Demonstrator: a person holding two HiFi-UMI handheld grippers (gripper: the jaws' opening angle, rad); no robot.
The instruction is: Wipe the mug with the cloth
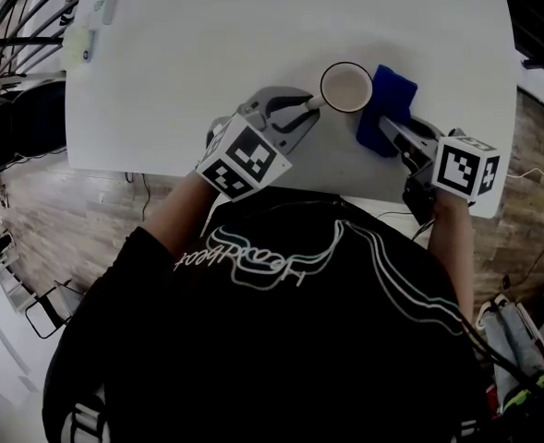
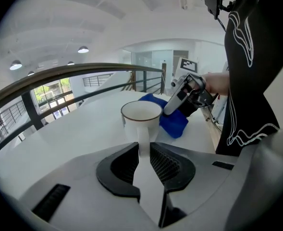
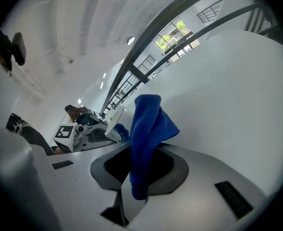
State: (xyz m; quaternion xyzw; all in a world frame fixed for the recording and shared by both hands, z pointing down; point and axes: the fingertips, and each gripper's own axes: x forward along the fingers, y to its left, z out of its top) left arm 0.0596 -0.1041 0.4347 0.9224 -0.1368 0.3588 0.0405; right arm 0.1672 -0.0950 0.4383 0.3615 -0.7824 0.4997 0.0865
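Observation:
A white mug [image 1: 346, 88] with a dark rim stands upright on the white table [image 1: 207, 53]. My left gripper [image 1: 306, 111] is shut on the mug's handle [image 2: 143, 134] from the near left; the mug [image 2: 141, 117] sits just beyond its jaws. A blue cloth [image 1: 386, 107] lies against the mug's right side. My right gripper [image 1: 385, 129] is shut on the blue cloth [image 3: 146, 138], which stands up between its jaws. In the right gripper view the mug [image 3: 111, 119] shows partly behind the cloth.
Small pale items [image 1: 79, 42] lie at the table's far left corner. The table's near edge [image 1: 161, 172] runs just under both grippers. A railing [image 2: 59, 76] and wood floor [image 1: 59, 210] surround the table.

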